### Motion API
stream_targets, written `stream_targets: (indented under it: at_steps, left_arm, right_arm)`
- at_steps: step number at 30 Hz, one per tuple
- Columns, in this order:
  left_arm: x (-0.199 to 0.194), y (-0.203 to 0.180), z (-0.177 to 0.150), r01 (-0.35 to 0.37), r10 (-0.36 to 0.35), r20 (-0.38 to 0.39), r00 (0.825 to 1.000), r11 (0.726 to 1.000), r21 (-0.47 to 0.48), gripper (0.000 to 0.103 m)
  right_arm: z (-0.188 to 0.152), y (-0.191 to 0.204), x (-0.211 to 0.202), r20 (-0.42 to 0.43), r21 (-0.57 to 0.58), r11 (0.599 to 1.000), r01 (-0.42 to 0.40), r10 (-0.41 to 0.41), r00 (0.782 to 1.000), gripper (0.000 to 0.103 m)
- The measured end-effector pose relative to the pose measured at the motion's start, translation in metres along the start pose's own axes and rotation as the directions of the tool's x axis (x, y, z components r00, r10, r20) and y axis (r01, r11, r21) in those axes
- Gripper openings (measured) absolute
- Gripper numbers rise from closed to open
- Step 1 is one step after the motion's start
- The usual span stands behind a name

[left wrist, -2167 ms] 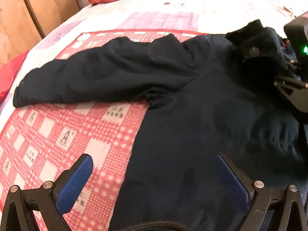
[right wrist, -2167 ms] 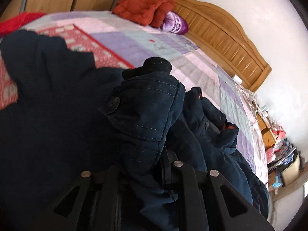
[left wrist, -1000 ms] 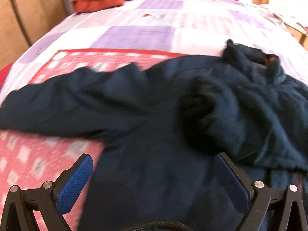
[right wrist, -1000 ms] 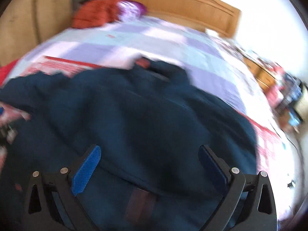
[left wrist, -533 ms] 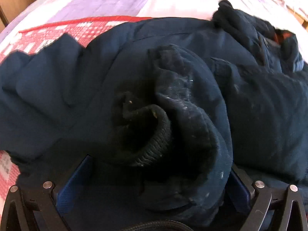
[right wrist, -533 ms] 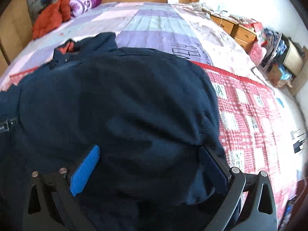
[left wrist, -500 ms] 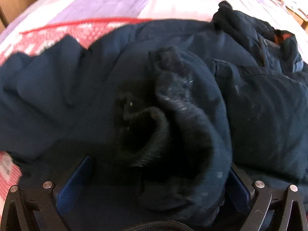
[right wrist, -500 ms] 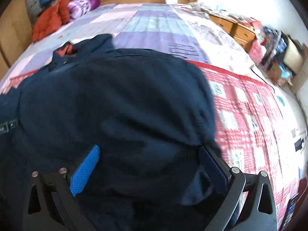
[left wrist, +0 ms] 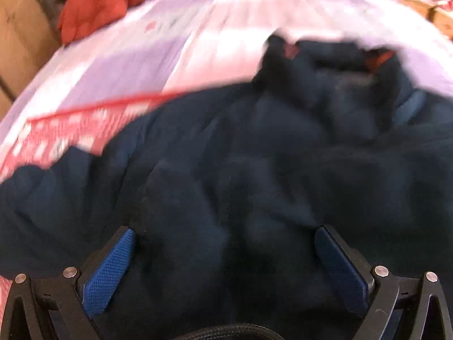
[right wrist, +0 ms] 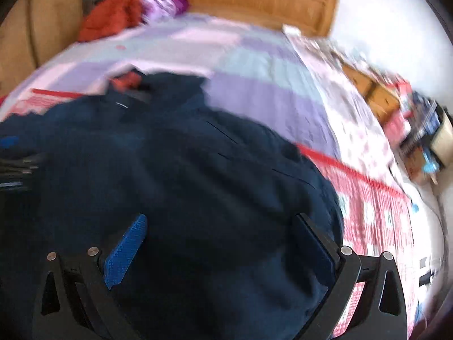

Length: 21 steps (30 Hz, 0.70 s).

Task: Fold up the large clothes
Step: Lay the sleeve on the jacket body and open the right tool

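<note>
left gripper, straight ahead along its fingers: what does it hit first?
Most likely the dark navy padded jacket: the open left gripper has its fabric filling the gap between the blue pads. Frame is blurred, so I cannot tell whether it already touches.

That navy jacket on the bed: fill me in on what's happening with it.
A person with two handheld grippers is folding the navy jacket spread on the patchwork bed. Both the left gripper and the right gripper hover over it with jaws open, gripping nothing. The views are motion-blurred.

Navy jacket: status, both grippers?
Left gripper open, empty. Right gripper open, empty. Dark navy padded jacket bunched on the patchwork quilt, fold unfinished. Nothing in the way.
</note>
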<state>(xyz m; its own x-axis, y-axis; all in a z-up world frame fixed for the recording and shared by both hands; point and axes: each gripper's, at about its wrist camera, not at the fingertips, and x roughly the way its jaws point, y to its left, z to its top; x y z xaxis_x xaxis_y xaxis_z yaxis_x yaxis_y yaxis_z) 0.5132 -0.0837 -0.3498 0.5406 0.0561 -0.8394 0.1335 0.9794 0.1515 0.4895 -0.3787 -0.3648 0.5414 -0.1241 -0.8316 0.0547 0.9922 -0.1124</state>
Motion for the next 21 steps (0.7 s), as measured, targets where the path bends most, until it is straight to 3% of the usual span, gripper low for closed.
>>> stream_targets:
  at_steps: [4,8,11,14,16,17,19,21]
  left_arm:
    - [0.023,0.039,-0.008,0.044,-0.048,-0.037,0.998,0.993,-0.113,0.103]
    - [0.024,0.028,-0.01,0.021,-0.023,-0.025,0.999,0.998,-0.067,0.103]
    - [0.023,0.031,-0.008,0.027,-0.03,-0.037,0.999,0.995,-0.094,0.103]
    - [0.03,0.044,-0.009,0.071,-0.079,-0.061,0.995,0.99,-0.124,0.103]
    - [0.029,0.047,-0.007,0.067,-0.077,-0.077,0.994,0.99,-0.123,0.103]
    - [0.025,0.045,-0.005,0.055,-0.064,-0.078,0.995,0.991,-0.121,0.103]
    - [0.005,0.038,-0.001,0.032,-0.036,-0.039,0.999,0.994,-0.105,0.103]
    - [-0.018,0.027,0.0,0.057,-0.055,0.051,0.997,0.997,-0.051,0.103]
  right_arm:
    - [-0.018,-0.05,0.011,-0.016,0.1,0.995,0.014,-0.013,1.0,0.103]
    - [-0.033,-0.084,0.013,-0.057,0.213,0.977,-0.017,0.029,0.998,0.103]
    - [-0.035,-0.084,0.01,-0.048,0.199,0.98,0.005,0.005,0.999,0.103]
    - [-0.042,-0.104,0.015,-0.063,0.274,0.961,-0.018,0.036,0.997,0.103]
    - [-0.047,-0.111,0.016,-0.078,0.312,0.95,-0.024,0.051,0.996,0.103]
    - [-0.044,-0.108,0.012,-0.075,0.296,0.955,0.002,0.021,0.997,0.103]
    - [-0.037,-0.095,-0.008,-0.04,0.242,0.968,0.071,-0.063,0.997,0.103]
    - [-0.024,-0.078,-0.029,0.045,0.193,0.979,0.065,-0.075,0.996,0.103]
